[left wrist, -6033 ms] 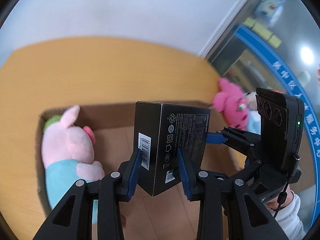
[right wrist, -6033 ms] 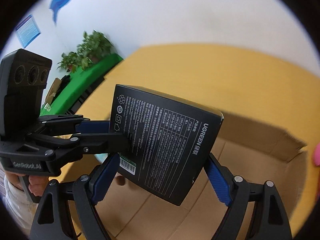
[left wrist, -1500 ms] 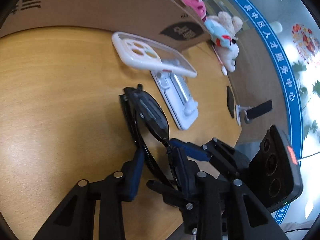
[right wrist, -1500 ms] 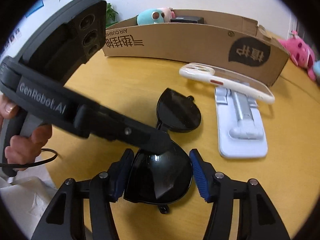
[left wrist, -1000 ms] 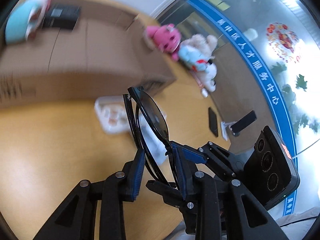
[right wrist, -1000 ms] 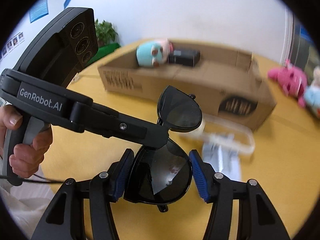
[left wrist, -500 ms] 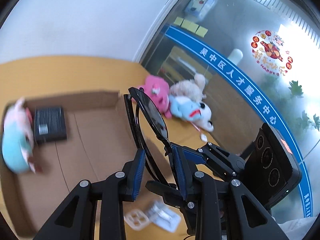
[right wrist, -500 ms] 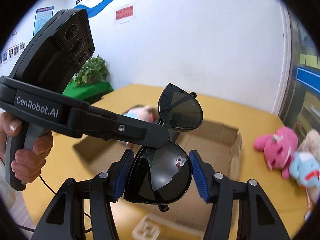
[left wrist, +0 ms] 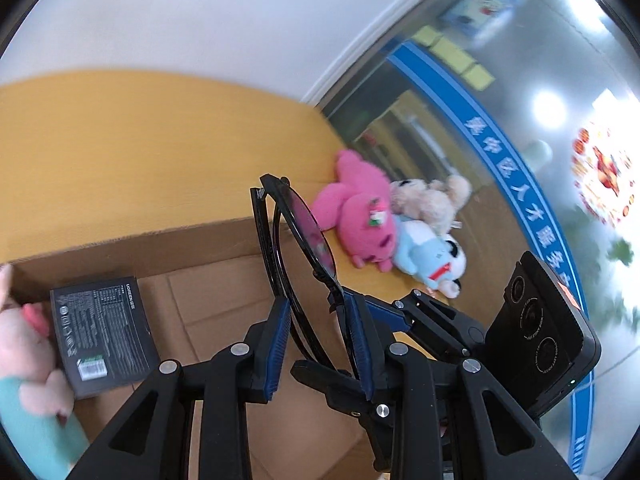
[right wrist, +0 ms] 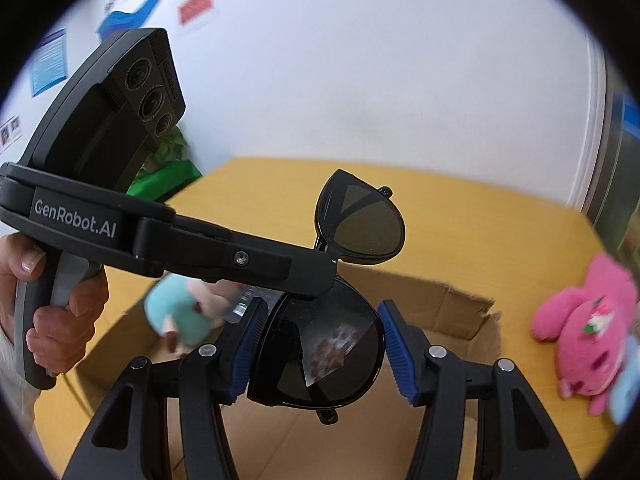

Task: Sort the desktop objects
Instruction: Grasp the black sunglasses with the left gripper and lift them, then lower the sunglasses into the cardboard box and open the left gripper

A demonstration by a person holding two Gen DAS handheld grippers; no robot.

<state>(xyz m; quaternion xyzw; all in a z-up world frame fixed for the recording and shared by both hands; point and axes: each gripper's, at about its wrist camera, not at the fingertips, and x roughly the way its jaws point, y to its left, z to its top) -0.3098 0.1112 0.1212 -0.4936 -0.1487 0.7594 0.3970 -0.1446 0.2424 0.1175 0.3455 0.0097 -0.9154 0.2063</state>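
Note:
Black sunglasses [left wrist: 298,240] [right wrist: 352,264] hang in the air above the open cardboard box [left wrist: 208,240] [right wrist: 452,312]. My left gripper [left wrist: 318,342] is shut on the folded frame near the bridge. My right gripper [right wrist: 316,352] is shut on the lower lens, one blue pad at each side. In the right wrist view the left gripper crosses from the left and meets the glasses at the bridge. A black UGREEN box [left wrist: 102,336] and a pink and teal plush [left wrist: 24,384] [right wrist: 180,312] lie in the cardboard box.
A pink plush [left wrist: 360,216] [right wrist: 588,332], a beige plush [left wrist: 432,200] and a light blue plush [left wrist: 432,260] lie on the yellow table [left wrist: 140,152] right of the box. A white wall stands behind the table, a glass wall at the right.
Both grippers have lifted the sunglasses from the table and carried them over the cardboard box. The phone case and white stand have dropped out of view.

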